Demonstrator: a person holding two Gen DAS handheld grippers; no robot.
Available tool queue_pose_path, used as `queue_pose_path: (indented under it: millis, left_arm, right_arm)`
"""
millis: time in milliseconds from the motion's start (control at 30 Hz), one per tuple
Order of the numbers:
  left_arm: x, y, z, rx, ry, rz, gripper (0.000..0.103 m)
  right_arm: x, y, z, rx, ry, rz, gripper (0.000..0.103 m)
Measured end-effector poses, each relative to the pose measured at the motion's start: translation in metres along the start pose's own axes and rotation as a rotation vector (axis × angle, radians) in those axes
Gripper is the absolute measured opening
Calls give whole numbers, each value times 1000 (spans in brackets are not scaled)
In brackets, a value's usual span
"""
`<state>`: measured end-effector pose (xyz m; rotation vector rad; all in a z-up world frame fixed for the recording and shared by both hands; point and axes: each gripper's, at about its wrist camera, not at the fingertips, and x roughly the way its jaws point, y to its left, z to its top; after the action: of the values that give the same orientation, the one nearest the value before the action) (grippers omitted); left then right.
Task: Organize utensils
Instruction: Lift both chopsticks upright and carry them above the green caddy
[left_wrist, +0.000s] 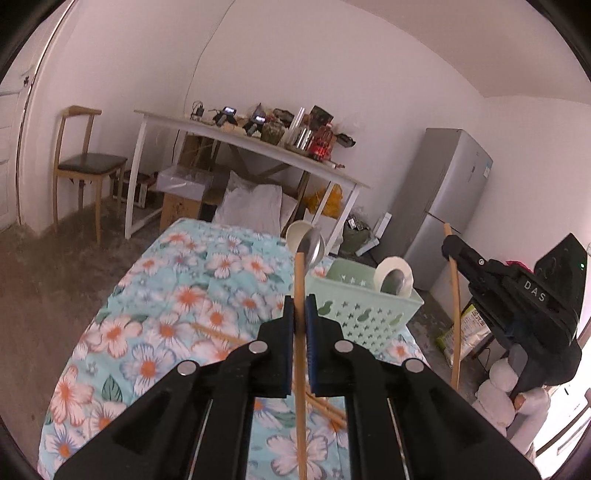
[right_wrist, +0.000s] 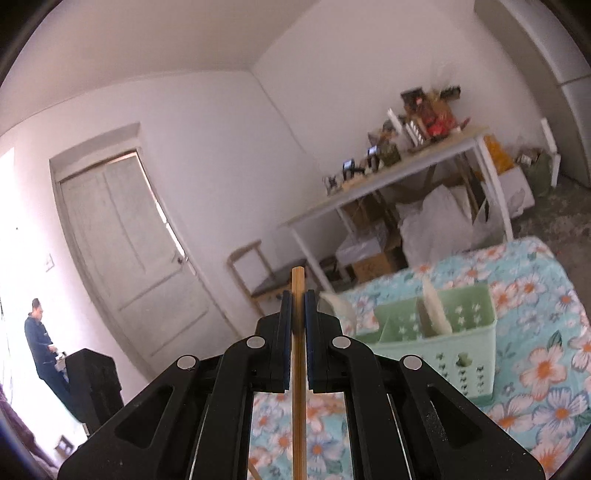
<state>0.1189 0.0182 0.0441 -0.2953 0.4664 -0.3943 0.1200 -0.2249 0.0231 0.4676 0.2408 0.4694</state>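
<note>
My chopstick (left_wrist: 300, 332) looks matt wood; the basket (left_wrist: 365, 310) smooth green plastic; the spoon (left_wrist: 313, 246) glossy metal; the floral cloth (left_wrist: 155, 317) soft.

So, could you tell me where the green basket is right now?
The green basket sits on the floral cloth, just right of the left gripper in its view.

Left wrist view: looks forward, slightly down, close over floral table (left_wrist: 155, 295). Right wrist view: near level, rolled, toward door (right_wrist: 125, 243). Shared: green basket (left_wrist: 365, 306), white desk (left_wrist: 236, 136).
</note>
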Motion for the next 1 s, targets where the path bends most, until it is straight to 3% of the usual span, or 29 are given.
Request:
queue_pose_path:
  millis: [400,800,1000]
  left_arm:
    - [7,-10,2,86,-77,31,5]
    - [-9,-20,-13,169,-101,56,6]
    - [-22,-17,-14,162,-88,65,6]
  right_arm:
    - [1,-7,-15,9,-56,-53,5]
    - [-23,13,-15,-71,-89,-85,5]
    - [-29,19,-17,-110,-76,-110,5]
